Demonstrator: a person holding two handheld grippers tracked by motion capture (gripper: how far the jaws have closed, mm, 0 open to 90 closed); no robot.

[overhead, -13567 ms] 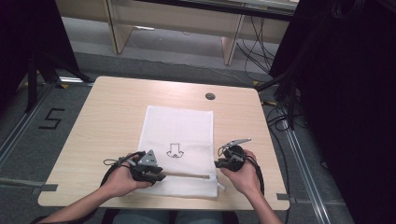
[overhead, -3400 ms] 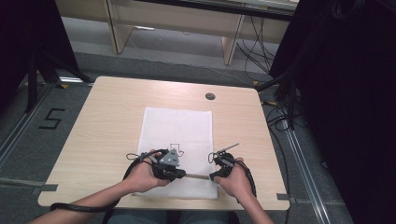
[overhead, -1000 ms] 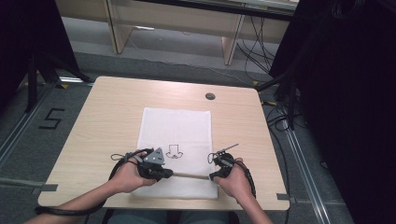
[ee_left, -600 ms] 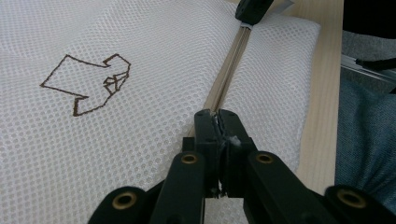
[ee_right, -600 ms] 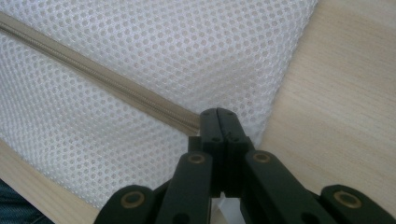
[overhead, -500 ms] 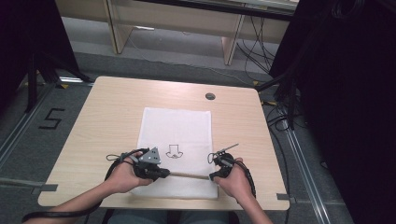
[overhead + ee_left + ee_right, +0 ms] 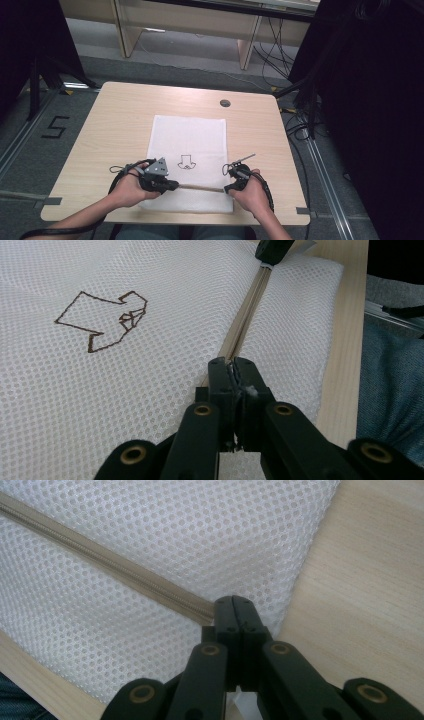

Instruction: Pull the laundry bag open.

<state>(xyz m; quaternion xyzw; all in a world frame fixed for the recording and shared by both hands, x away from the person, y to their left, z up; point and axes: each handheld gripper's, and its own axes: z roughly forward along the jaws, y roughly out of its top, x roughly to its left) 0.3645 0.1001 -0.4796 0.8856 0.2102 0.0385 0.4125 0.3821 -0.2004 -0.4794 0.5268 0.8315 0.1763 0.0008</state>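
High view looks down on a wooden surface (image 7: pixel 110 125) with a white mesh bag (image 7: pixel 189 137) lying flat on it. The bag has a small brown drawing (image 7: pixel 186 161) on it. A tan zipper (image 7: pixel 200 188) runs across the bag near the edge close to the person.

The left gripper (image 7: pixel 170 185) sits at the left part of the zipper. In the left gripper view its fingers (image 7: pixel 220 377) are pressed together and pinch something small right on the zipper line. I think it is the zipper pull, but it is too hidden between the fingers to be sure.

The right gripper (image 7: pixel 227 189) sits at the right end of the zipper, close to the bag's right edge. In the right gripper view its fingers (image 7: pixel 227 612) are pressed together too, and they pinch the end of the zipper and the mesh there. It looks like this one holds the bag in place.

How far along is the job? The two grippers are well apart, so the pull has gone most of the way along the zipper. The zipper looks like a flat closed line between them. I cannot tell whether the bag is being opened or shut. What is left seems small: the last bit of zipper on the left side, then letting go.
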